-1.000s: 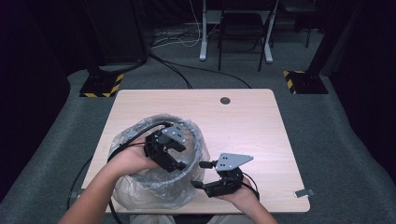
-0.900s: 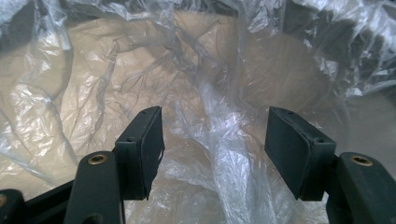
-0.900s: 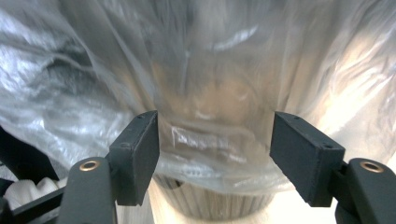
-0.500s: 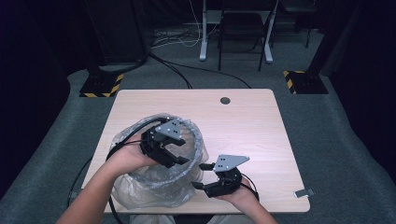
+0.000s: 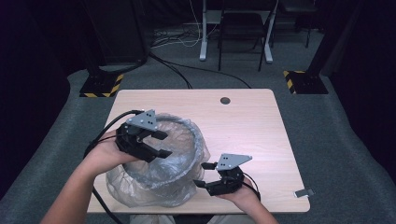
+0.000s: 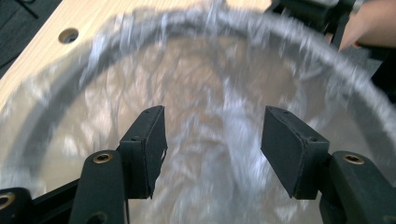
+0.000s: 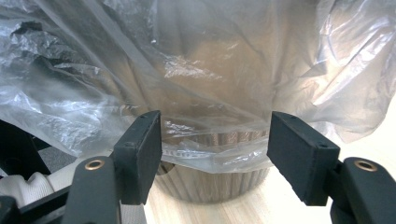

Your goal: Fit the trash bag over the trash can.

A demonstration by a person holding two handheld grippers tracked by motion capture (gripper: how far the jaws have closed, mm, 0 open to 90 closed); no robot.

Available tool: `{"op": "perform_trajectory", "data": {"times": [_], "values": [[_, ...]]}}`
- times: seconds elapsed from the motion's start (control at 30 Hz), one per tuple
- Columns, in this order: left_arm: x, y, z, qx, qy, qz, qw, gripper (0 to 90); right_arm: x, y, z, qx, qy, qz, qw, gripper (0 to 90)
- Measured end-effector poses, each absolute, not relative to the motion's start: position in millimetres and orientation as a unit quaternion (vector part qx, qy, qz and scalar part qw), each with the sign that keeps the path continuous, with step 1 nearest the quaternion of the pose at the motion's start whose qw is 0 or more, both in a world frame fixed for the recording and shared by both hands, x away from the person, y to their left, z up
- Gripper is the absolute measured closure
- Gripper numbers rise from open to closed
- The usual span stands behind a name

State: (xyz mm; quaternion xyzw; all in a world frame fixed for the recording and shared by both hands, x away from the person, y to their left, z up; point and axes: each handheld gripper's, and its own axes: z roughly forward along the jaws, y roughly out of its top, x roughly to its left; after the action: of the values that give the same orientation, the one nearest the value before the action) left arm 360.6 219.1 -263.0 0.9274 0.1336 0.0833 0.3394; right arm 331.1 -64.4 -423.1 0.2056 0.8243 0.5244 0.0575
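Note:
A round bin (image 5: 184,140) lined with a clear plastic bag (image 5: 140,186) stands at the table's front left. My left gripper (image 5: 166,144) hovers over the bin's left rim, open, jaws pointing across the opening. In the left gripper view its jaws (image 6: 212,140) stand wide apart above the blurred bag lining (image 6: 224,70). My right gripper (image 5: 201,175) sits low at the bin's front right, open, pointing at its side. In the right gripper view its jaws (image 7: 215,140) frame the bag's hanging hem (image 7: 187,70) and the ribbed wooden bin wall (image 7: 219,186) below it, touching neither.
The wooden table (image 5: 252,130) has a round cable hole (image 5: 225,100) near its far edge. Black cables (image 5: 100,135) trail off the left edge. A desk frame and chair legs (image 5: 233,32) stand on the floor beyond. The other hand (image 6: 369,23) appears past the bin's far rim.
My left gripper has drifted left and slightly away, from over the bin's middle to its left rim. The right gripper has barely moved. Both stayed open.

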Motion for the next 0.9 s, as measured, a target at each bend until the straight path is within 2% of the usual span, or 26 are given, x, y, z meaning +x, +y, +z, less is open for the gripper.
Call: {"op": "perform_trajectory", "data": {"times": [0.4, 0.9], "values": [[351, 249, -285, 0.923, 0.152, 0.067, 0.346, 38.0, 332, -64, -424, 0.206, 0.824, 0.525, 0.057, 34.0], [357, 247, -287, 0.937, 0.166, 0.059, 0.302, 35.0, 333, -63, -426, 0.210, 0.823, 0.525, 0.054, 34.0]]}}
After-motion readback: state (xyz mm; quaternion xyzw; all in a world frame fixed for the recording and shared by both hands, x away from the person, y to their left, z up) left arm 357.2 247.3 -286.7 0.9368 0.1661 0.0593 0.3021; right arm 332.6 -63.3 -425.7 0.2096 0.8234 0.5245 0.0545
